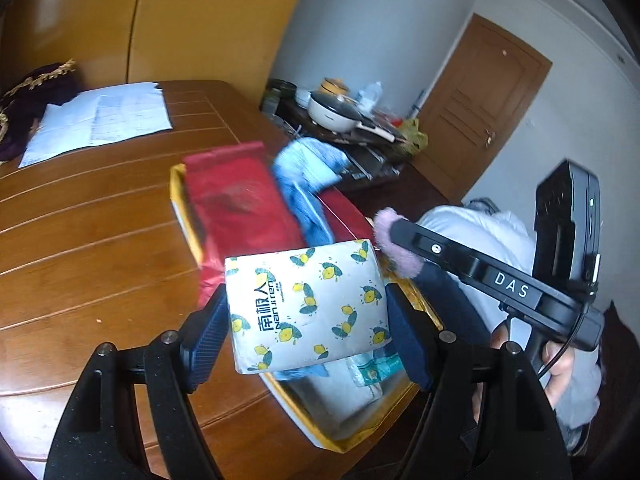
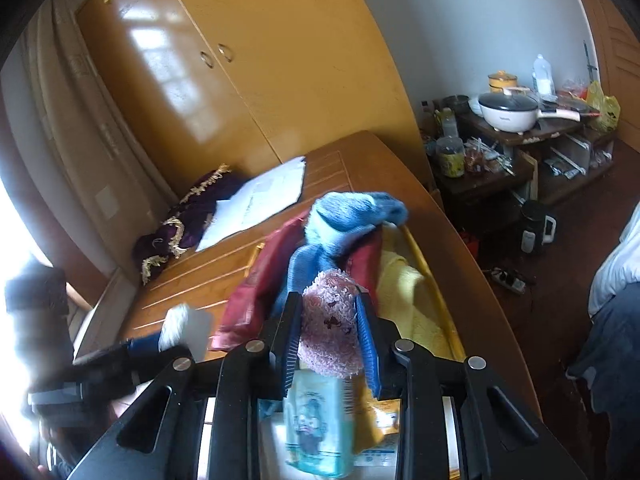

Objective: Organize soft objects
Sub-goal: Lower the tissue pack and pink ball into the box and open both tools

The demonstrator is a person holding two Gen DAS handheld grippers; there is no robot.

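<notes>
"Nan ji ren" on tissue pack (image 1: 306, 308); "DAS" on right hand-held gripper (image 1: 384, 238).

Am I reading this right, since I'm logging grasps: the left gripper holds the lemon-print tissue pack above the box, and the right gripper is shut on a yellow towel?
Not quite. The left gripper does hold the lemon-print tissue pack above the box, but the right gripper is shut on a pink fuzzy cloth, as the right wrist view shows. The yellow towel lies in the box.

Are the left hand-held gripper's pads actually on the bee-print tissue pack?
Touching. The left wrist view shows both pads of the left hand-held gripper pressed against opposite sides of the tissue pack, holding it off the table.
</notes>
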